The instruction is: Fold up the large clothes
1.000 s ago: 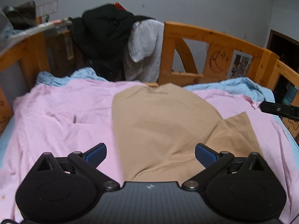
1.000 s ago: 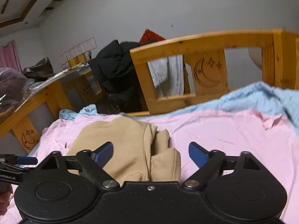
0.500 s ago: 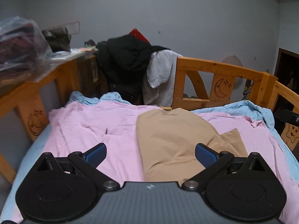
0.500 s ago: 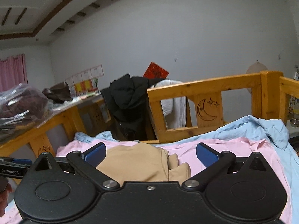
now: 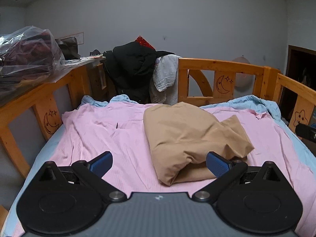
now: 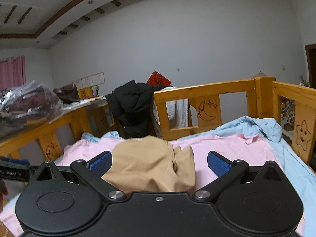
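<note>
Left gripper (image 5: 159, 163) nearest: jaws spread wide, nothing between the pads, aimed down over the pink sheet (image 5: 110, 136). Right gripper (image 6: 159, 163) likewise wide; jaws just been opening, nothing clamped between them, only the garment seen beyond.

Tan garment (image 5: 189, 136) folded into a thick bundle, resting on the pink sheet at mid-bed, slightly toward the right rail. Near edge rolled and puffy rather than flat; a loose flap sticking out on the right side. Judged: fold mostly done, not yet pressed or squared.

Risks from here:
- Springing open of the puffy near edge if left unpressed; soft fabric, no crease set.
- Catching the pink sheet together with the garment on any regrasp; both thin, lying flush.
- Dragging the bundle crooked if only one gripper pulls the flap.
- Grabbing a single layer and peeling the fold apart.

Farther: blue sheet (image 5: 254, 102) bunched by the wooden rail (image 5: 221, 66); black jacket (image 5: 134, 67) hung over the rail, clear of the work.
</note>
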Demonstrator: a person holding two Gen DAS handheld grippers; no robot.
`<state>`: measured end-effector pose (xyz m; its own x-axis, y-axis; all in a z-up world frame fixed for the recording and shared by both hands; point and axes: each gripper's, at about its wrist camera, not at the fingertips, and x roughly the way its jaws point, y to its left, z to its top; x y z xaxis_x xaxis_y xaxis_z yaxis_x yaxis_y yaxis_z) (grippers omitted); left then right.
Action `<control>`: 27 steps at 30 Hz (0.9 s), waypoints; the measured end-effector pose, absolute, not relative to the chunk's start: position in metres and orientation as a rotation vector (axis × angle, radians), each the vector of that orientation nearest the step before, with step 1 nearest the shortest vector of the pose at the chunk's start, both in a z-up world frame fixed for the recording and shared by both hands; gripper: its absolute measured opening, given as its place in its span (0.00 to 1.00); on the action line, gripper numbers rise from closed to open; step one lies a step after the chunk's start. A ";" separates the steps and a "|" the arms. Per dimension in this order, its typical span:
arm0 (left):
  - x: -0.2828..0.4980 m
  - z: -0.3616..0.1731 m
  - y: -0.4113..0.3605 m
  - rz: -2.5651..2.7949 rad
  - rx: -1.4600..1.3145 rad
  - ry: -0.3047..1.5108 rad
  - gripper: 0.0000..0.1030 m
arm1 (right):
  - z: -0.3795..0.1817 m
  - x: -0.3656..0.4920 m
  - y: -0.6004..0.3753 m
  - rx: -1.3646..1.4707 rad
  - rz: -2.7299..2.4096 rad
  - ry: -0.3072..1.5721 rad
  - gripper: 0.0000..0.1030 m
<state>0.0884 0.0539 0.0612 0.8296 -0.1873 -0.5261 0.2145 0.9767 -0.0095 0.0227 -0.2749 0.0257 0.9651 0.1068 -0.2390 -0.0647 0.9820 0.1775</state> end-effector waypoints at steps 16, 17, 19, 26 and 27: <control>0.051 -0.010 0.061 -0.124 -0.019 0.633 1.00 | -0.042 -0.022 -0.250 0.050 0.018 0.357 0.99; 0.050 -0.011 0.062 -0.120 -0.012 0.634 1.00 | -0.045 -0.020 -0.249 0.050 0.024 0.373 0.99; 0.049 -0.013 0.062 -0.109 0.000 0.639 0.99 | -0.048 -0.018 -0.248 0.062 0.041 0.389 0.99; 0.051 -0.011 0.065 -0.105 -0.014 0.641 1.00 | -0.049 -0.018 -0.246 0.068 0.054 0.403 0.99; 0.051 -0.011 0.064 -0.103 -0.013 0.640 1.00 | -0.049 -0.017 -0.246 0.068 0.054 0.403 0.99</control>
<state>0.0507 0.0645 -0.0111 0.7972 -0.1001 -0.5954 0.0922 0.9948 -0.0439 -0.0172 -0.2465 -0.0489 0.9186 0.0663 -0.3896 -0.0393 0.9963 0.0767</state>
